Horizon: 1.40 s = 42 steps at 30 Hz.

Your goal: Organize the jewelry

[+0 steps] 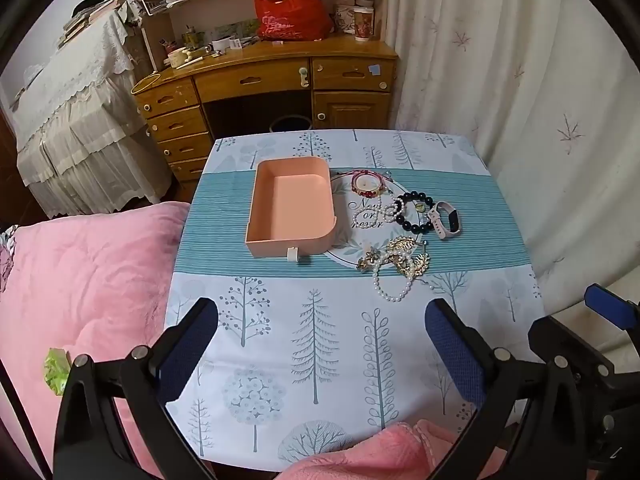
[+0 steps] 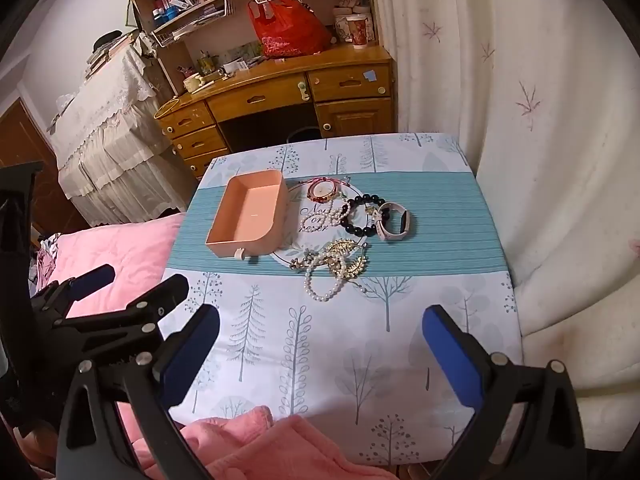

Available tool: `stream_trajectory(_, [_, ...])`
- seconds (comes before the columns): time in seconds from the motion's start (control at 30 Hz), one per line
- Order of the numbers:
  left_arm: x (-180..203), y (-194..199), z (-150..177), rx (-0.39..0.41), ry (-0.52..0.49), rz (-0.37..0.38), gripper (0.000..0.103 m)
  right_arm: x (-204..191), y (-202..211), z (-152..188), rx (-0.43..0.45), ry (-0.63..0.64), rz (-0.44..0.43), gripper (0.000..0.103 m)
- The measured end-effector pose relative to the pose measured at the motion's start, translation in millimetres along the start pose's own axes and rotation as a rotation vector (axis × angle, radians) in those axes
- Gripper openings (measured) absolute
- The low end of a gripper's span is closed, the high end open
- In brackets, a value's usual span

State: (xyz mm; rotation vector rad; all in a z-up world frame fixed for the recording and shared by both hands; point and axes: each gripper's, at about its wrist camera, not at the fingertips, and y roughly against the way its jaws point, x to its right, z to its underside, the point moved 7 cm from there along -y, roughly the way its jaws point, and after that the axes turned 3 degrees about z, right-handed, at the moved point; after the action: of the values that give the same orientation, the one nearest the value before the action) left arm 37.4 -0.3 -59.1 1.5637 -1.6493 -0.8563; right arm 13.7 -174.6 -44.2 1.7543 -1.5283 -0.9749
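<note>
Both claws, left claw and right claw, hang wide and empty; the tangled white pearl strand right of the empty peach plastic tray could drag the gold leaf brooches along.

light: soft, even indoor, source unclear, possibly through the pale curtain | shadows: faint, short beside the pink tray | glare: mild sheen on the wooden desk | focus: centre sharp, rims soft | distortion: strong fisheye bending, dark vignette in corners
</note>
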Motion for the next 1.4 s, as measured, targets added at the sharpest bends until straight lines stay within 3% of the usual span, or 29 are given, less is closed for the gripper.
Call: stream_trajectory(1.4, [5.8, 4.8, -4.4, 0.022, -0.025, -0.002, 0.102, -0.5, -0.4, -0.6, 0.014, 0.014, 0.01, 0.102])
